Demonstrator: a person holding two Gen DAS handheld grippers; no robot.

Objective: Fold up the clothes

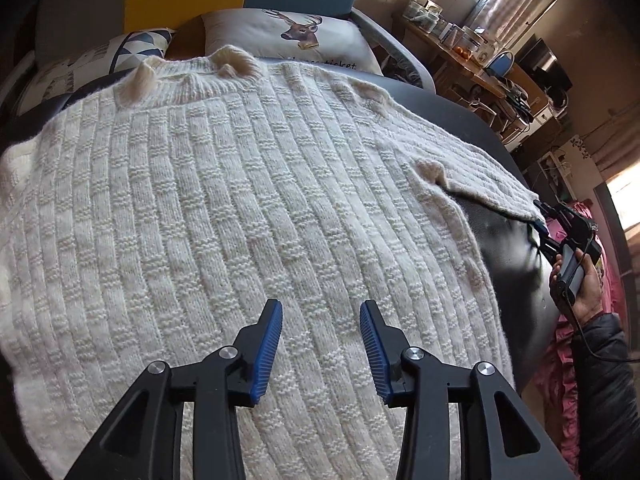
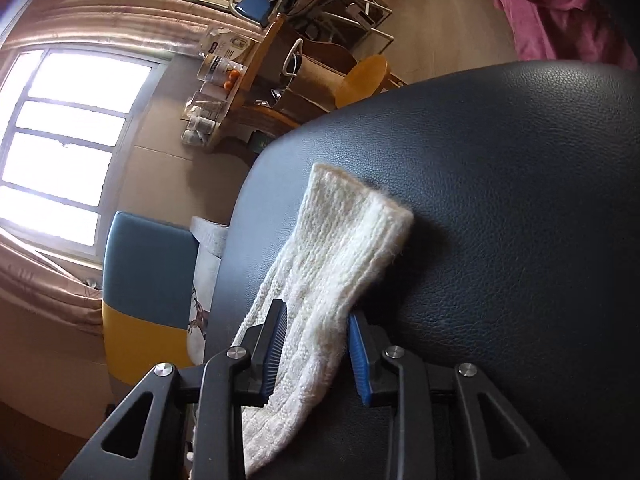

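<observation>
Spotted one readable word: "ticket", in dark letters on the deer cushion (image 1: 296, 38) at the far end, just beneath the stag's head print; letters before it cut off by the sweater's (image 1: 248, 208) edge. Labels on the jars (image 2: 218, 54) on the far shelf too blurred to read. No other legible text found.
</observation>
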